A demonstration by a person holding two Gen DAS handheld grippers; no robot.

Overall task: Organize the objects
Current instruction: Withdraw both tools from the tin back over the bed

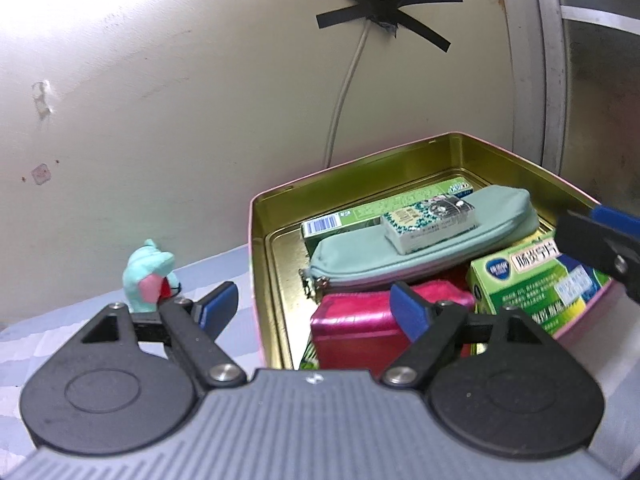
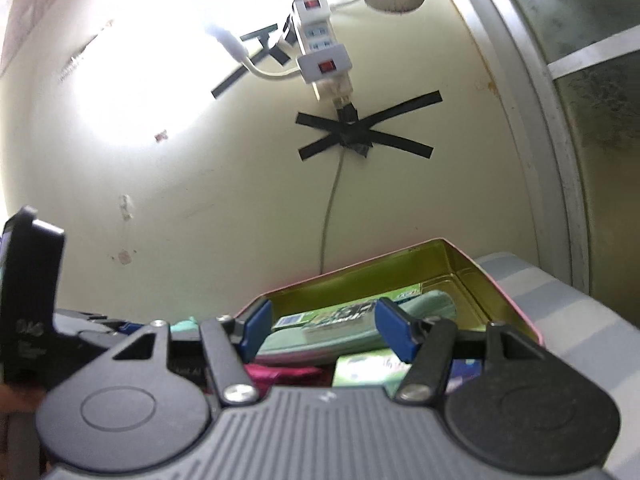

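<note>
A gold-lined tin box point(image 1: 276, 216) with a pink outside holds a teal zip pouch point(image 1: 420, 248), a small patterned box point(image 1: 430, 220) on top of it, a long green box point(image 1: 332, 224), a green medicine box point(image 1: 540, 284) and a magenta pouch point(image 1: 360, 324). My left gripper point(image 1: 316, 304) is open and empty, over the tin's near left wall. A teal plush toy point(image 1: 148, 276) stands outside the tin, left of it. My right gripper point(image 2: 326, 330) is open and empty, above the tin's point(image 2: 492, 292) near side; one of its fingers point(image 1: 600, 240) shows at the right of the left wrist view.
The tin sits on a pale blue checked cloth point(image 1: 52, 344) against a cream wall point(image 1: 180, 100). A white cable point(image 1: 344, 92) taped with black tape point(image 1: 384, 12) runs down behind the tin. A power strip point(image 2: 320, 48) hangs above. A metal window frame point(image 1: 548, 60) is at right.
</note>
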